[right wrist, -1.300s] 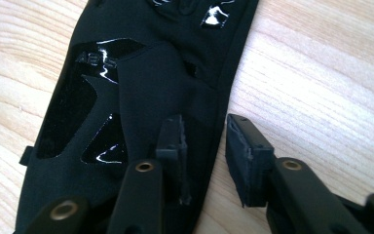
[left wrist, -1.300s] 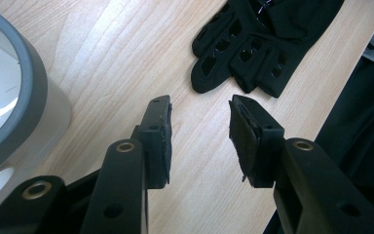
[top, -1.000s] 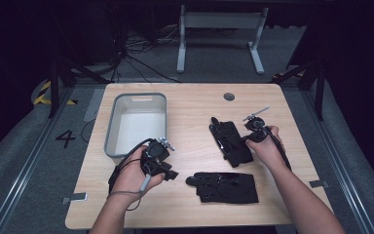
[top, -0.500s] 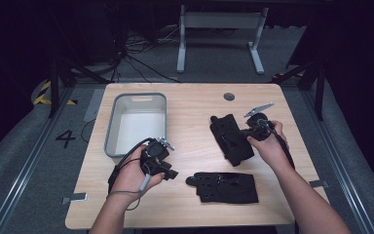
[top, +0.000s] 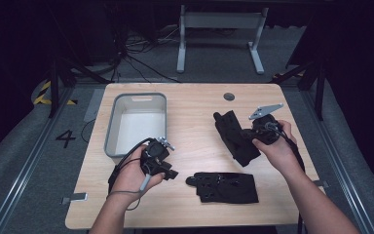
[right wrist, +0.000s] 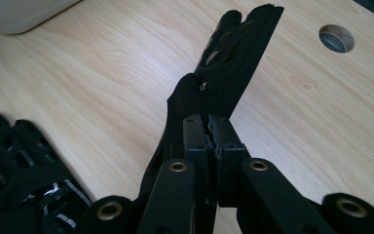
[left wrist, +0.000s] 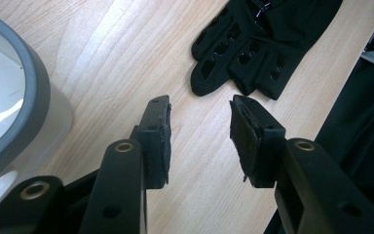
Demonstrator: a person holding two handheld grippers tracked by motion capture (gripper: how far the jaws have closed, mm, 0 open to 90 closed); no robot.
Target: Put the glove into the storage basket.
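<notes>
High view: fixed overhead cam, near side, faces fwd/down, whole table point(top: 195, 105) in frame, far off. Left gripper view: close, low over wood, looks along own jaws twd flat glove point(left wrist: 253, 44) at 12–1 o'clock, tray point(left wrist: 24, 97) rim at 9. Right gripper view: close, along own jaws, pinched glove point(right wrist: 224, 73) at 12, table hole point(right wrist: 336, 38) at 1–2. Both gripper views share flat glove w/ high view.

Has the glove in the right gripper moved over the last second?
Yes. The held glove has shifted away from the person, toward the table's grommet hole, clamped in the right gripper.
</notes>
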